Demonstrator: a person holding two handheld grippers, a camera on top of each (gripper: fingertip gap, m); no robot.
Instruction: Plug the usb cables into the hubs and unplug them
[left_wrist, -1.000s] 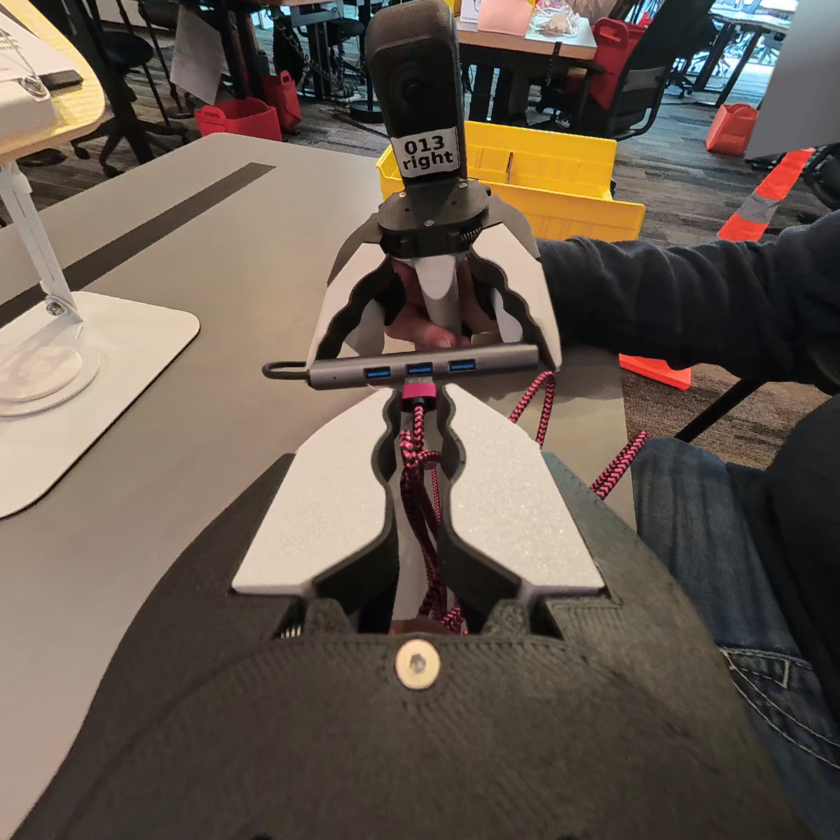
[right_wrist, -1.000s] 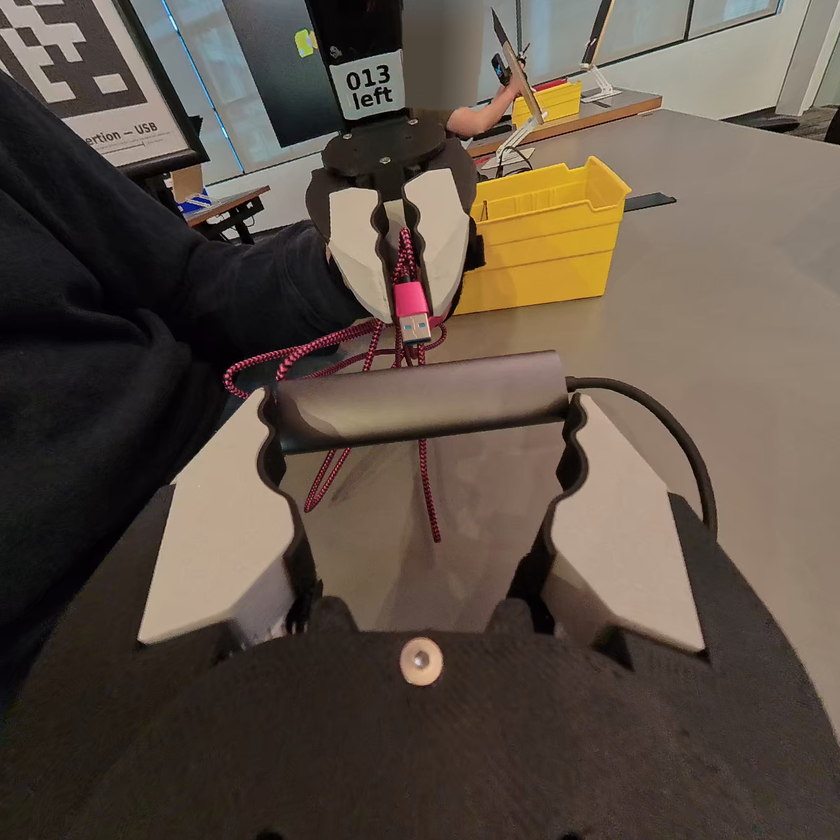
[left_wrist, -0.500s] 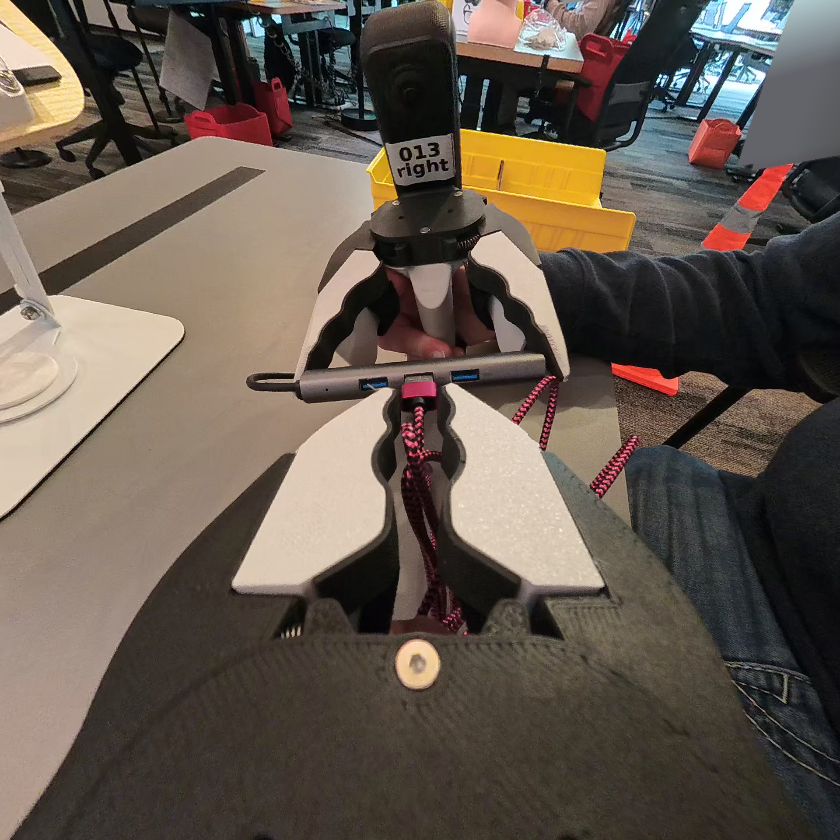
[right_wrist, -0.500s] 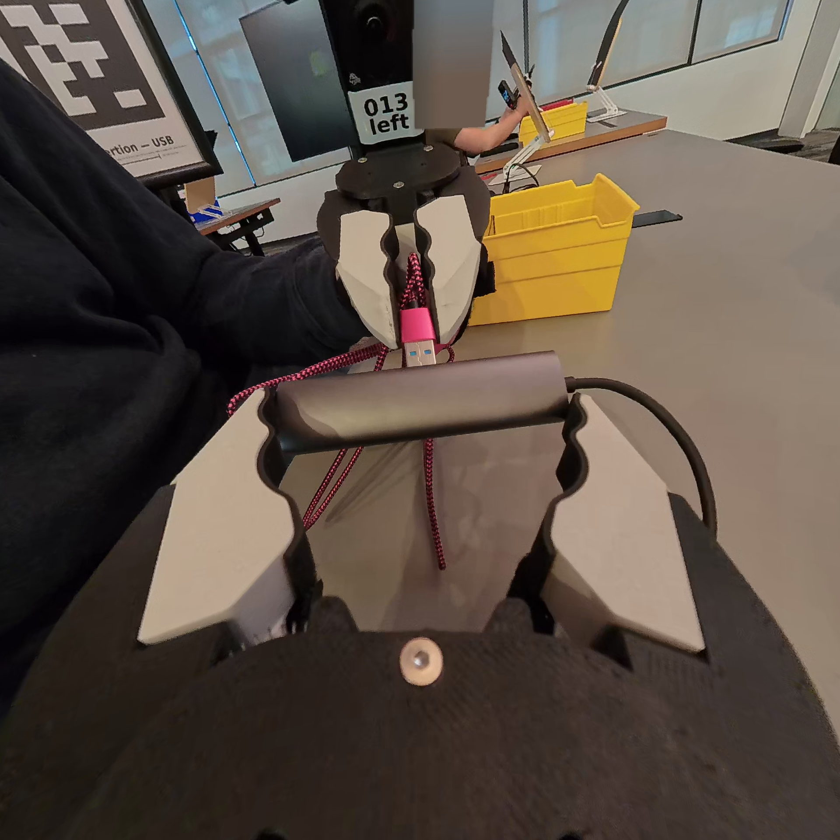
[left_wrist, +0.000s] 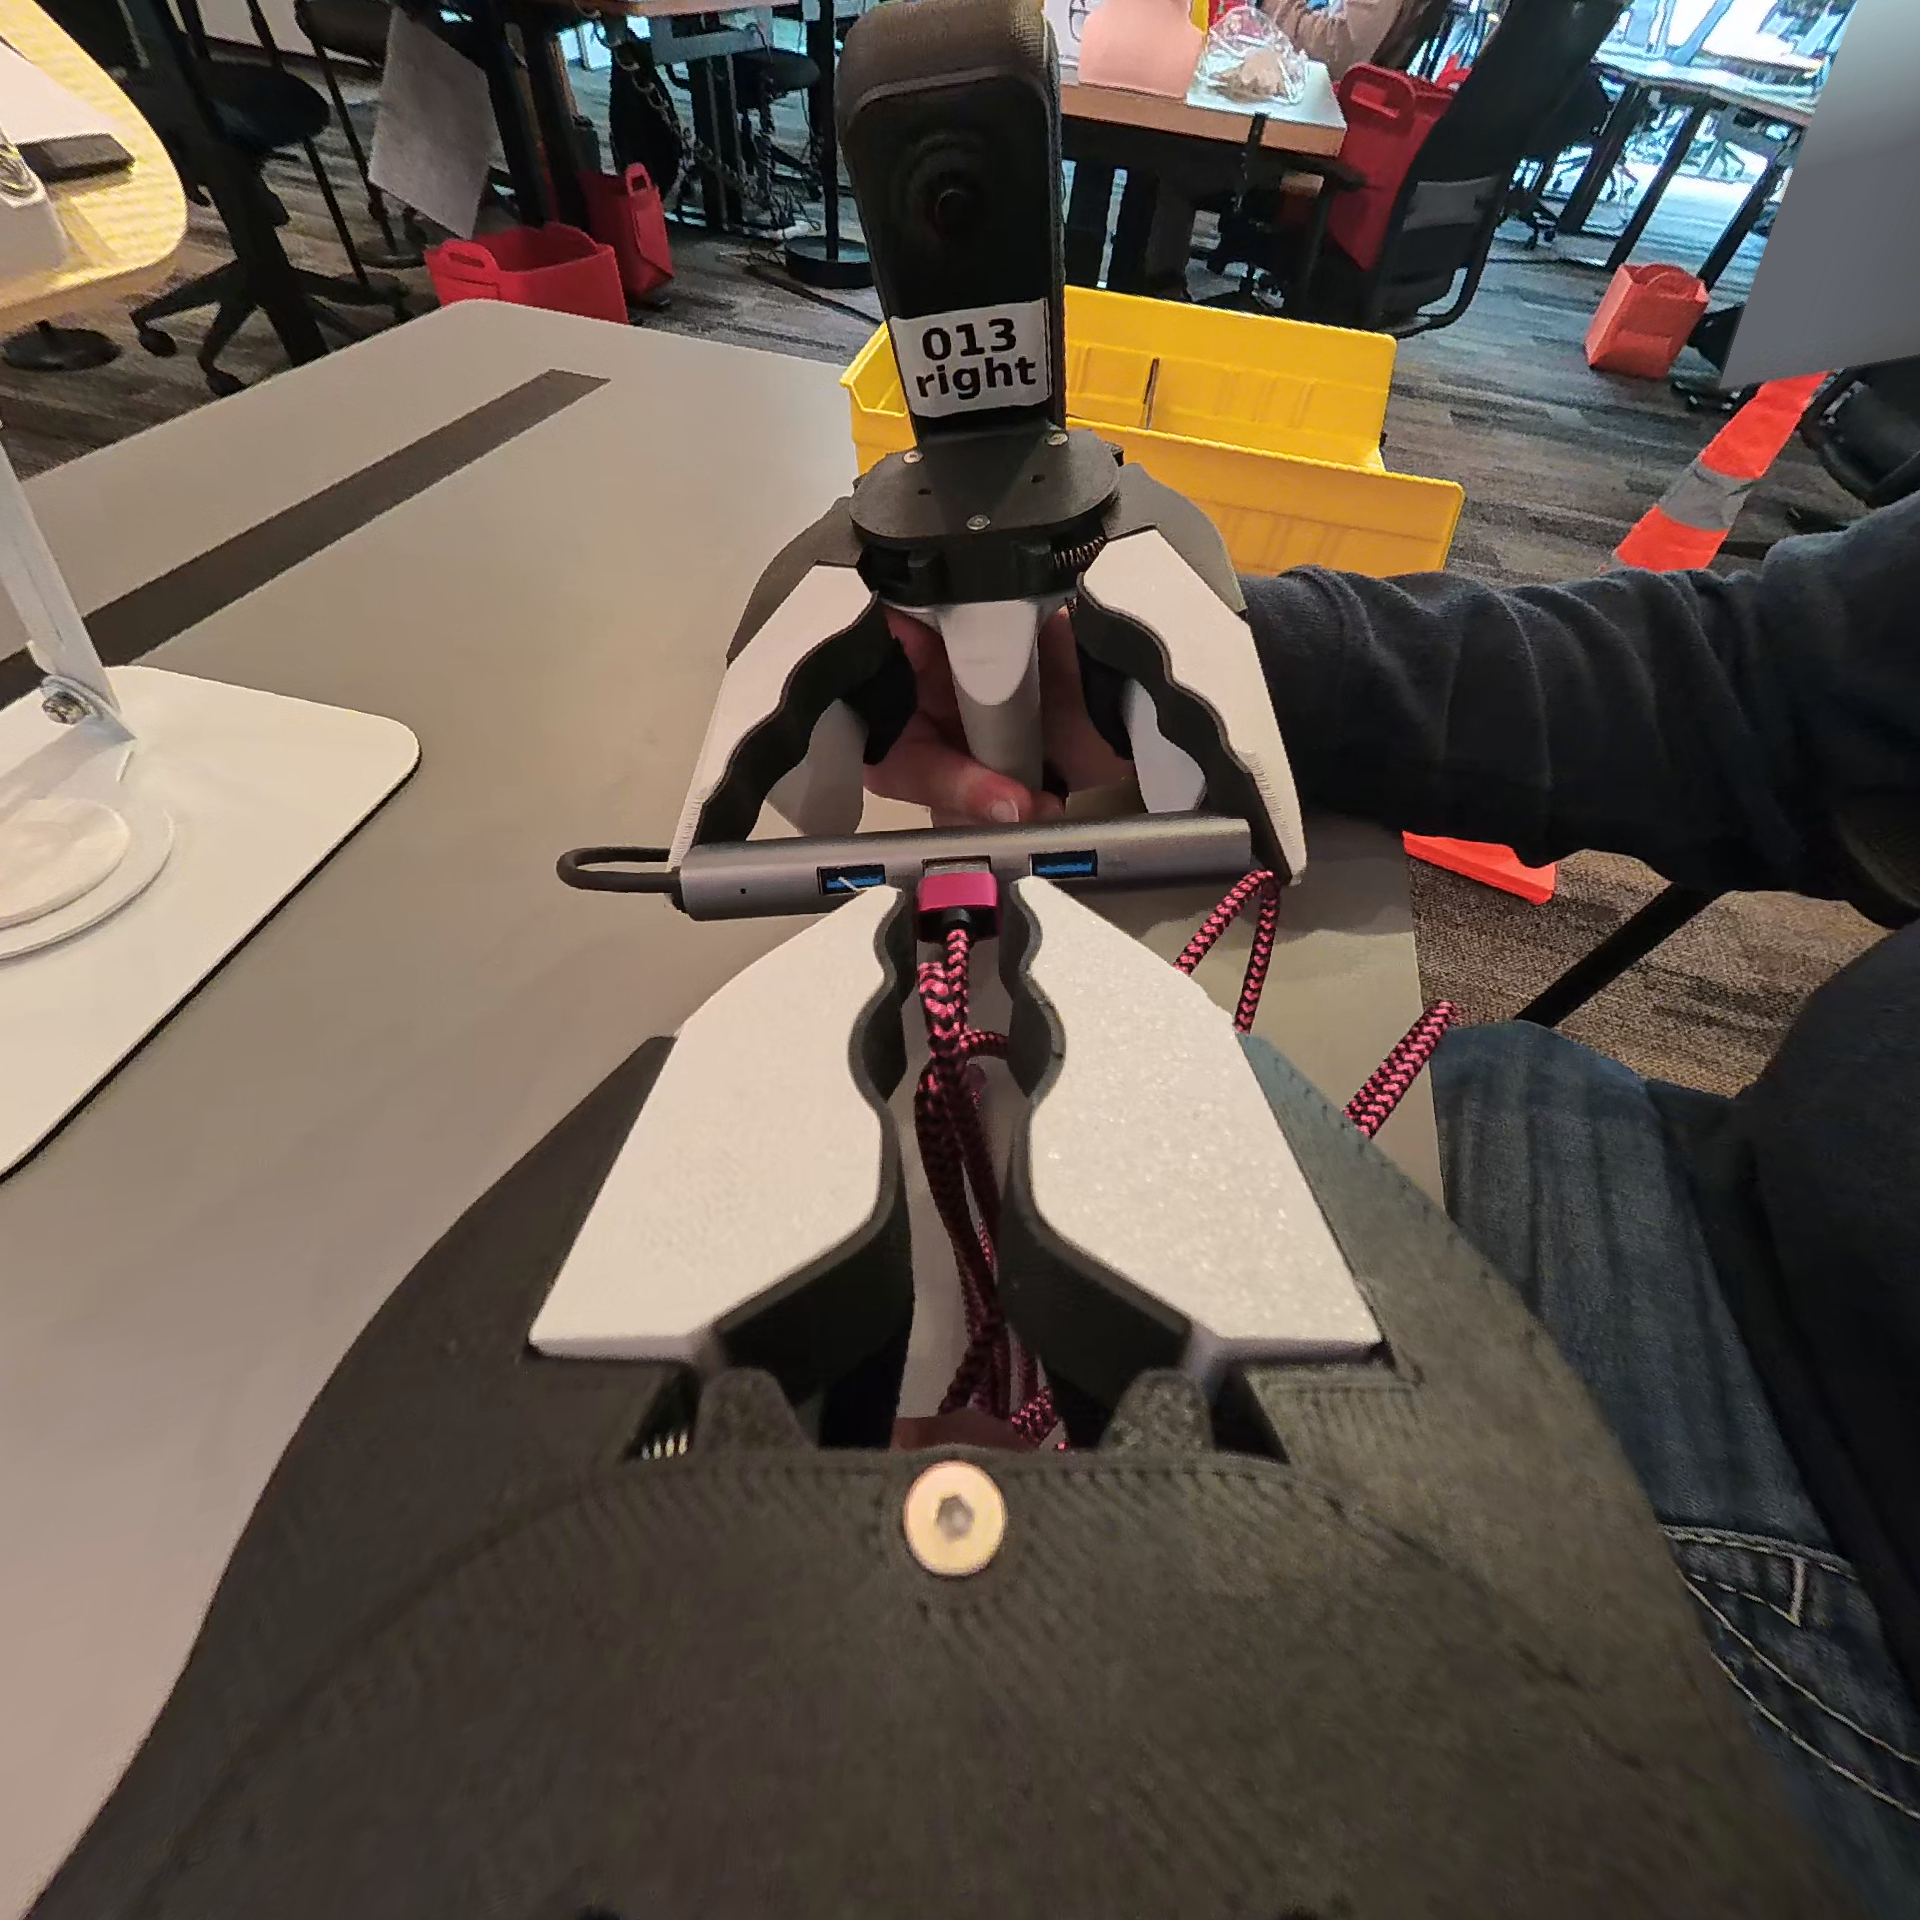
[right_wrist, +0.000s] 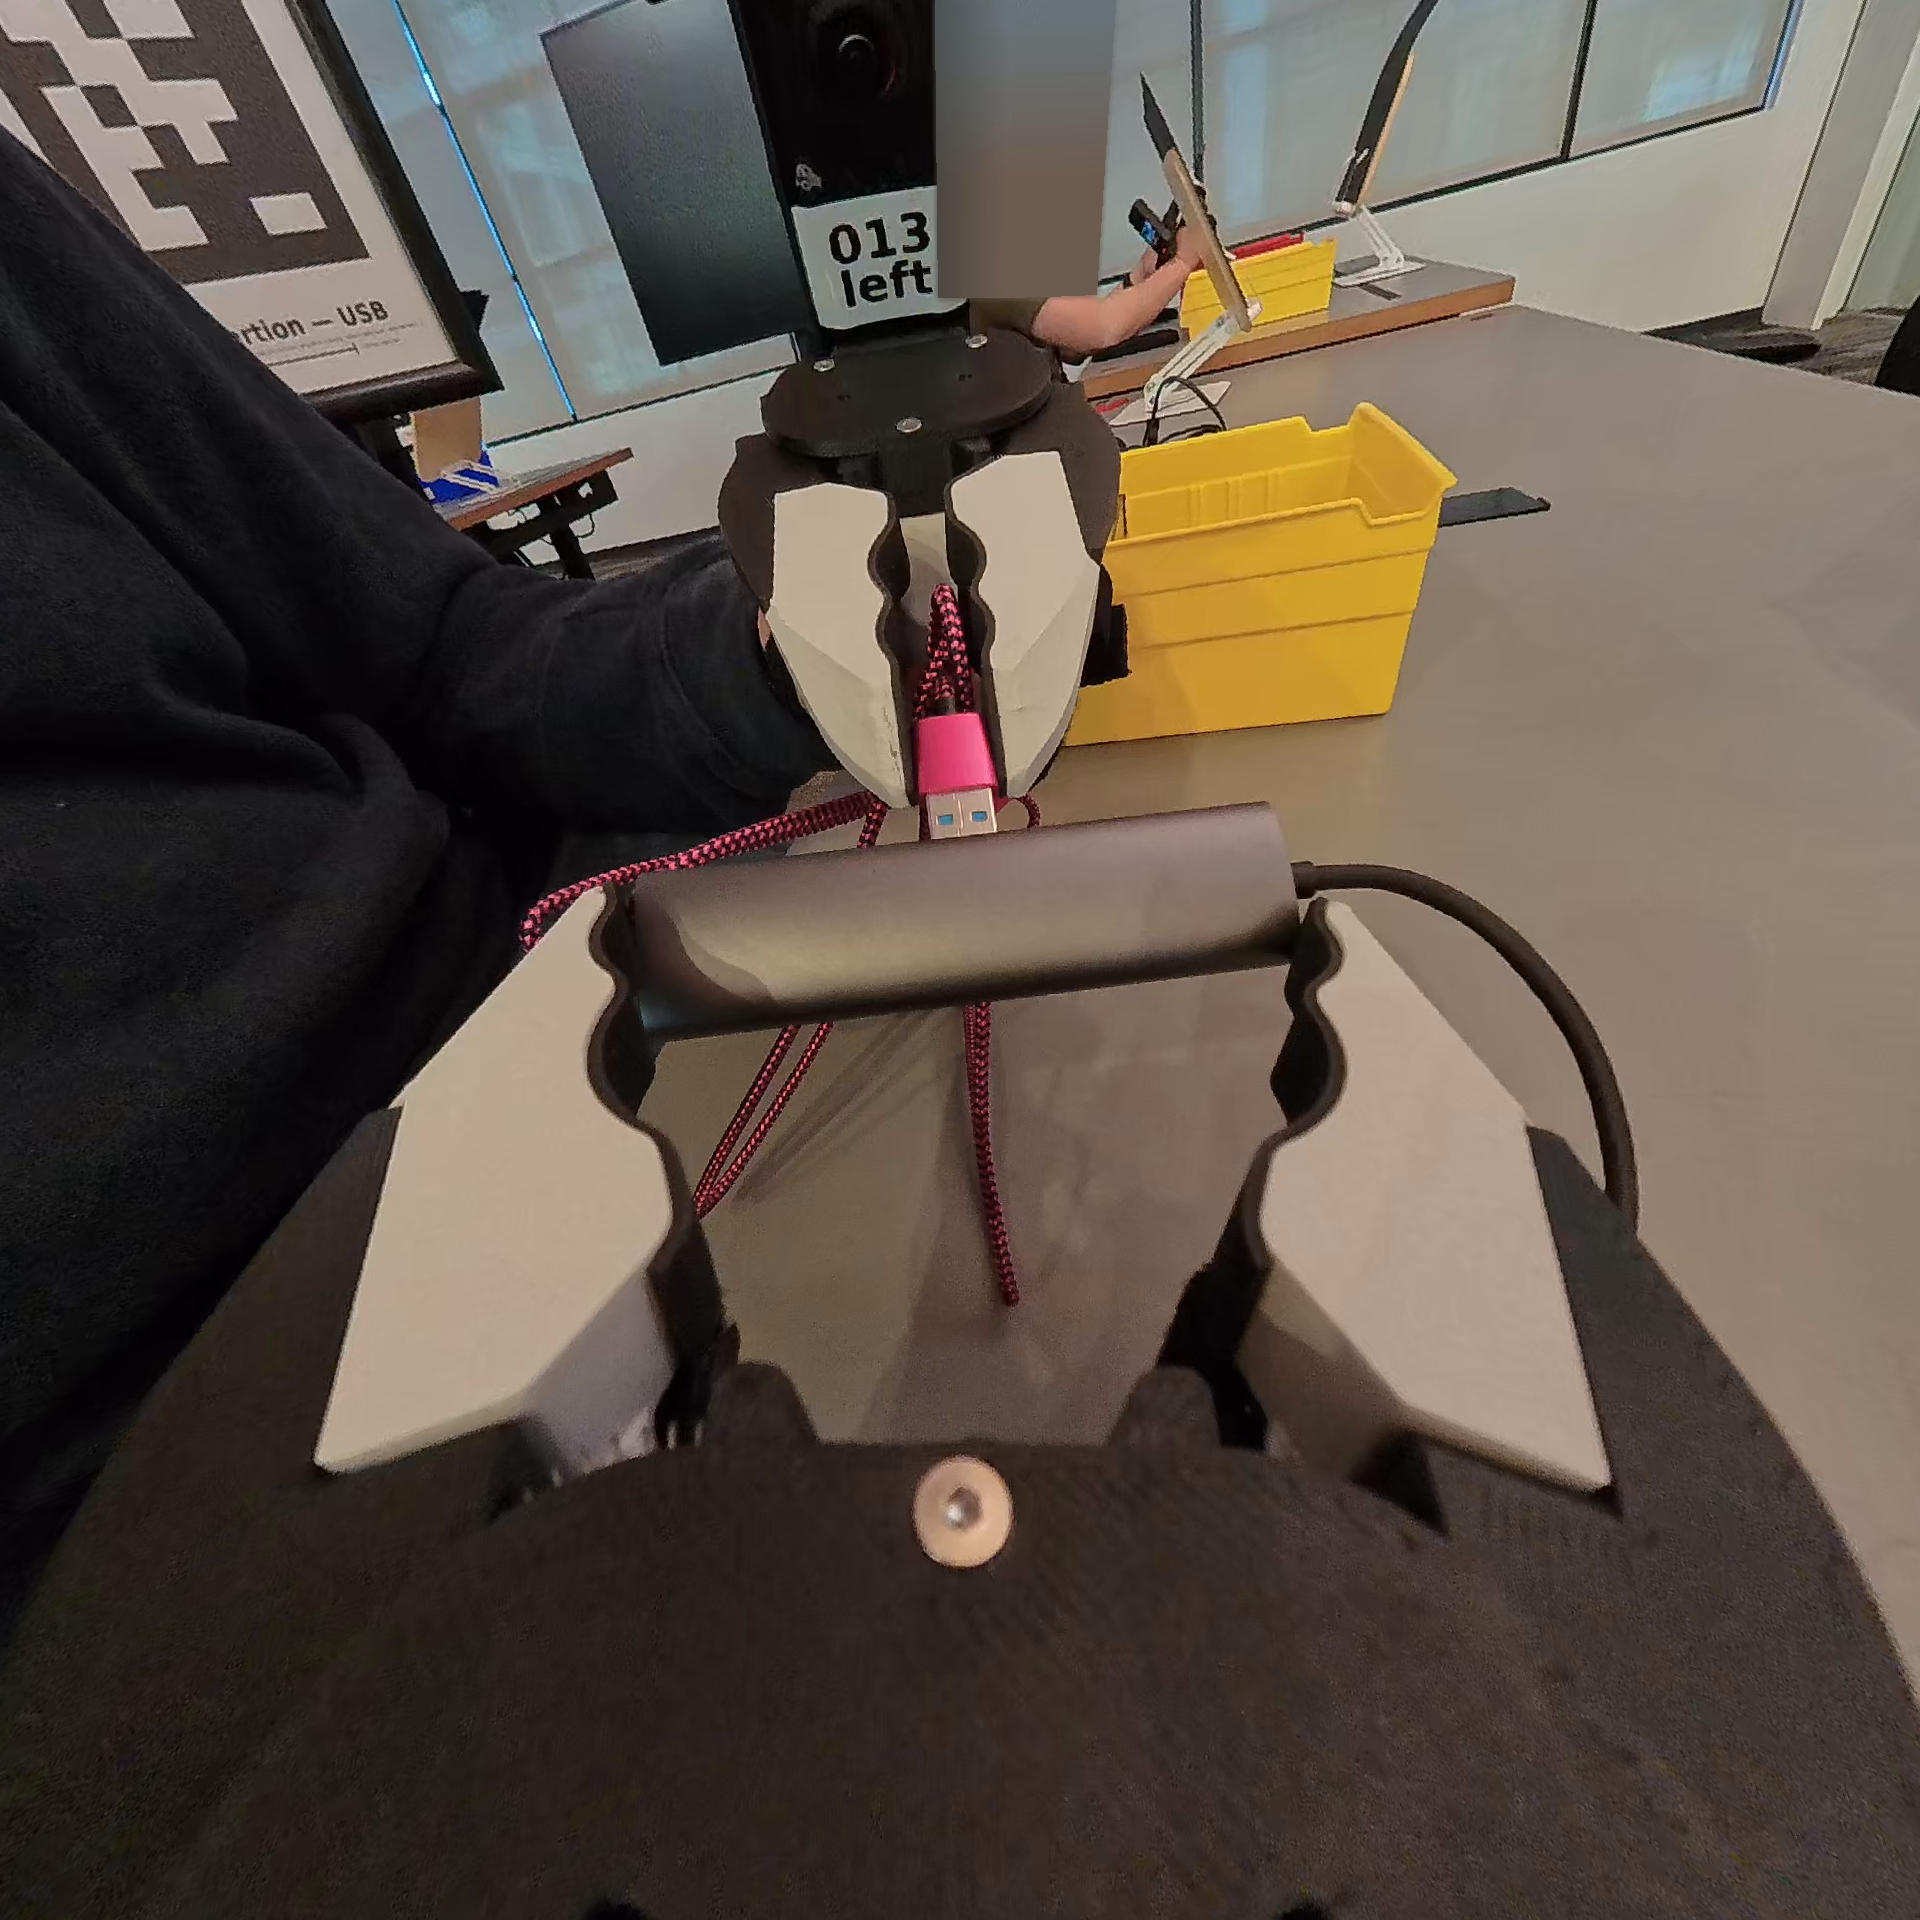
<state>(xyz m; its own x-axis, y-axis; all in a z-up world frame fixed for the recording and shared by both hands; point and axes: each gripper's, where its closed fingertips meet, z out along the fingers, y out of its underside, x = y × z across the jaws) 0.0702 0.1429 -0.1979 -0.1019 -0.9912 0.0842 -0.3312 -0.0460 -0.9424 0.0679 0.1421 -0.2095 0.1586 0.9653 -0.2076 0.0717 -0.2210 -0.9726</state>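
The left gripper is closed on the pink USB plug, whose metal tip sits at the hub's middle port, not fully seated. The grey hub is clamped endwise between the right gripper's widely spread fingers, directly ahead of the plug. The hub's long axis runs crosswise to the plug; the judged next move is along the plug's own axis.

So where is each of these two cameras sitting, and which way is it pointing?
Left wrist view: sits on the left gripper, looking along its fingers at the pink plug meeting the grey hub; beyond, the right gripper and a dark sleeve.
Right wrist view: sits on the right gripper, looking the opposite way, over the hub's back to the left gripper.
Shared: hub, plug, braided cable, yellow bin, grey table. The cameras face each other.
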